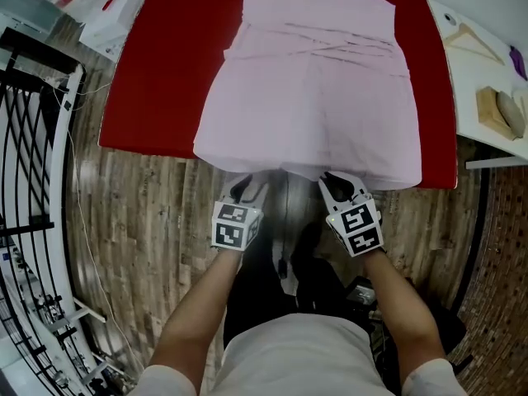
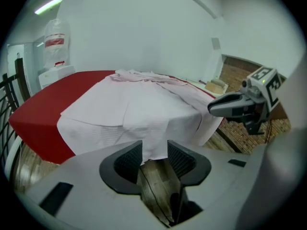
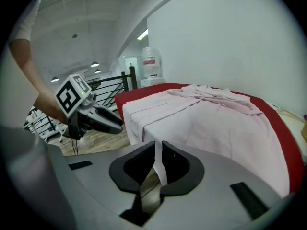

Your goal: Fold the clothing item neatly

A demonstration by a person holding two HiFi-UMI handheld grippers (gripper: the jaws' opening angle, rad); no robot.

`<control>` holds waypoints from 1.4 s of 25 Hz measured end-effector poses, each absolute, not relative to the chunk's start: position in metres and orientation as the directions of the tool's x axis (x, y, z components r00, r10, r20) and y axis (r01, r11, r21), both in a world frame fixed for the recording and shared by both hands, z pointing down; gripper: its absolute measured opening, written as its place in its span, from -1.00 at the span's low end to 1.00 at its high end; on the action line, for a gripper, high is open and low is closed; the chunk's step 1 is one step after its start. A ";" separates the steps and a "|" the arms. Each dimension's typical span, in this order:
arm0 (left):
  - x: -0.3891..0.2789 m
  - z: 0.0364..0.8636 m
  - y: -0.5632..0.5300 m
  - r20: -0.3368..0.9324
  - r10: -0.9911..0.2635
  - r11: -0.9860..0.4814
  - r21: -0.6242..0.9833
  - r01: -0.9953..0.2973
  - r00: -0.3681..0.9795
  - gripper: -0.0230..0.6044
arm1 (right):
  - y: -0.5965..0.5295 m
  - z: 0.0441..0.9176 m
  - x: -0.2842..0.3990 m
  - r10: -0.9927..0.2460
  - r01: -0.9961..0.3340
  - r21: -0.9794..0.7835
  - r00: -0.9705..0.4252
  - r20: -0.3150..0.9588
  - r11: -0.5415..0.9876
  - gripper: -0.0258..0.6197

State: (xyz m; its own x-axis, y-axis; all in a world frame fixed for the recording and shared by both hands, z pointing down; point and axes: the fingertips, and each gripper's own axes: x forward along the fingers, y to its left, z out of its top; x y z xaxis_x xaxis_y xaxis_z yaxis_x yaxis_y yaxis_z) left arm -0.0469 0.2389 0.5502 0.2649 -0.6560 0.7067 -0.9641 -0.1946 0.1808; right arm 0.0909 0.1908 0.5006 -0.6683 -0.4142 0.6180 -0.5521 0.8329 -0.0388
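A pale pink garment [image 1: 309,97] lies spread flat on a red table [image 1: 157,81], its near hem hanging over the front edge. Both grippers are at that hem, close together. In the left gripper view, my left gripper [image 2: 155,150] has its jaws apart; a flap of the hem [image 2: 154,138] hangs loosely in the wide gap, not pinched. My right gripper [image 3: 159,150] is shut on a thin fold of the hem [image 3: 158,164]. In the head view the left gripper [image 1: 243,190] is at the hem's middle left and the right gripper [image 1: 334,184] at its middle right.
White bags [image 1: 91,2] sit beyond the table's far left corner. A white side table at the right holds a wooden hanger [image 1: 470,41] and a small block [image 1: 499,110]. A black railing [image 1: 33,114] runs along the left. Wooden floor [image 1: 140,221] lies below the hem.
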 end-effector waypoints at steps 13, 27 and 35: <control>-0.025 0.613 0.185 0.739 -0.664 -0.094 0.069 -0.993 0.114 -0.36 | 0.201 0.528 0.062 -0.432 -0.615 -0.040 -0.597 0.676 0.788 -0.84; -0.012 0.582 0.228 0.753 -0.627 -0.199 0.094 -0.975 0.201 -0.90 | 0.185 0.514 0.023 -0.362 -0.580 -0.246 -0.730 0.580 0.776 -0.84; 0.004 0.553 0.236 0.731 -0.628 -0.252 0.132 -0.959 0.266 -0.90 | 0.174 0.518 0.005 -0.301 -0.584 -0.503 -0.789 0.535 0.637 -0.59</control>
State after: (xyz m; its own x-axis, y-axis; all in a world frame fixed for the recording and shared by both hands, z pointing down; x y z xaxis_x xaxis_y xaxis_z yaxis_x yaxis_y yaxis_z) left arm 0.0041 0.2362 0.5535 0.2661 -0.6282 0.7311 -0.9586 -0.2524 0.1321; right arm 0.0045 0.1744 0.5179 -0.7894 -0.3009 0.5351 -0.5839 0.6371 -0.5032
